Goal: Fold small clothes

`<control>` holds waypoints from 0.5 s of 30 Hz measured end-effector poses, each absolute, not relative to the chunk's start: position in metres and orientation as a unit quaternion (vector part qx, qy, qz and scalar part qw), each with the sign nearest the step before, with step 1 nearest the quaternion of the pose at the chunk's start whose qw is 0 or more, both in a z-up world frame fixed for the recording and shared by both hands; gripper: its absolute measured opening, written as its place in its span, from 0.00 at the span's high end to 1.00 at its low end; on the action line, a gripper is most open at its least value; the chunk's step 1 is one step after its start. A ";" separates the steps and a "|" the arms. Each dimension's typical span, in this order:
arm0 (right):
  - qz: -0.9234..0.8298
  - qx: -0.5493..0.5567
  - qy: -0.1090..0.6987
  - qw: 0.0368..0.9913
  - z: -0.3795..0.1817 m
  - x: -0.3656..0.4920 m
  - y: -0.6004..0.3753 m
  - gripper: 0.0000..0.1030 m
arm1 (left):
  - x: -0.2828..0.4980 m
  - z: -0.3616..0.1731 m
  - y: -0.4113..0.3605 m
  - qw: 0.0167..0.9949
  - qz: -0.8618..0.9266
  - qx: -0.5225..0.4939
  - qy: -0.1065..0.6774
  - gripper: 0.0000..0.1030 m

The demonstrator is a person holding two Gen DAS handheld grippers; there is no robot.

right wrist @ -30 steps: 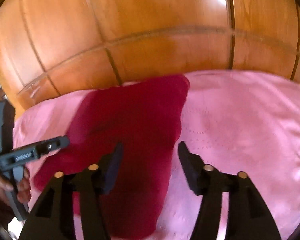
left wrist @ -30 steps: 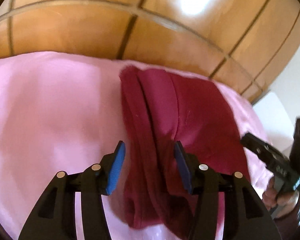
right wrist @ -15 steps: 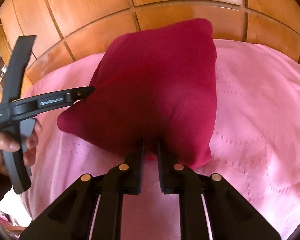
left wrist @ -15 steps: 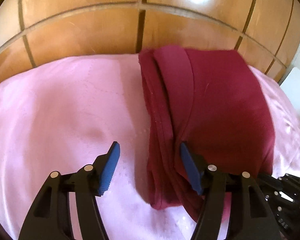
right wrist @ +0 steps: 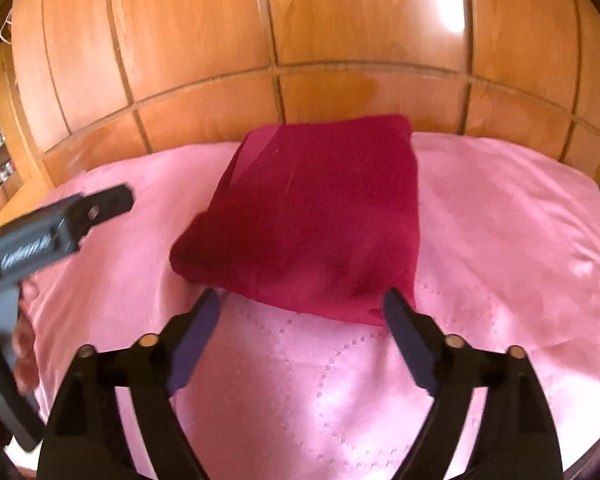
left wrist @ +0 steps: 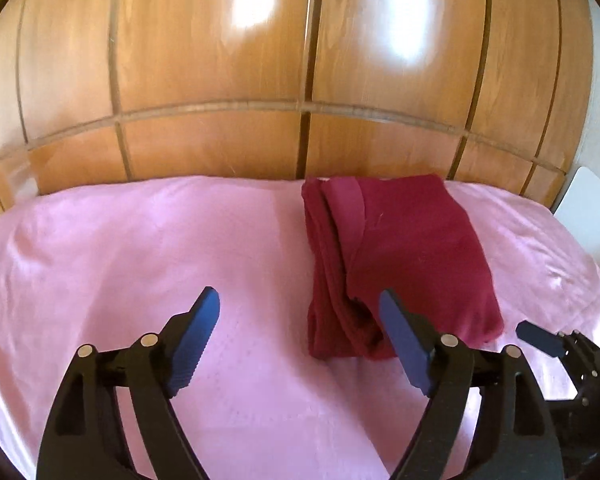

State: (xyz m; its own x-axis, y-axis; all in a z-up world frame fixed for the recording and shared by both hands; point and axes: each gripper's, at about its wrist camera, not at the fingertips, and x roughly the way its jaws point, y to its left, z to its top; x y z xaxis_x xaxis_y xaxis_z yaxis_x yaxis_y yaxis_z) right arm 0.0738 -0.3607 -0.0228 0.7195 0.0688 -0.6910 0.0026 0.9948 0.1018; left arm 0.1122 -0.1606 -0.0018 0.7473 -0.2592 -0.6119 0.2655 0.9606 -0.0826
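Both claws had backed off the garment since the earlier frames: half a second before, your right claw [right wrist: 302, 308] was pinched shut on its near edge, and your left claw [left wrist: 300, 316] stood right up against its rolled side. By this moment the jaws of each had just been opening and stood wide, with nothing between the pads of either one.

You had left the garment [right wrist: 320, 216] as a dark red, roughly square bundle lying flat on the pink bedspread [right wrist: 500, 240], up toward the far edge of the bed near the wooden panels [right wrist: 340, 40]. From the left wrist view its layered edges faced left and its near corner lay just behind the right finger of that claw, apart from it. From the right wrist view the near edge sat just beyond the fingertips, not touched.

Judging by the compact shape and the two empty claws, you were at the release after the last fold, so this piece looked finished or nearly so.

Your next move probably called for a check of the stacked left edge, which looked slightly uneven; if you chose to tidy it, a light press would have served better than a pinch, since the soft cloth would drag and undo the fold. No other garment was visible to fetch.
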 end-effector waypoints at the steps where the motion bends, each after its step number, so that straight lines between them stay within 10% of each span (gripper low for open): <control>1: 0.011 0.047 0.370 0.928 -0.021 0.070 -0.359 0.11 | 0.111 0.000 -0.161 0.936 -0.137 0.005 0.323 0.21; 15: -0.067 0.043 0.343 0.936 -0.007 0.045 -0.352 0.03 | 0.064 0.001 -0.158 0.946 -0.115 0.016 0.303 0.04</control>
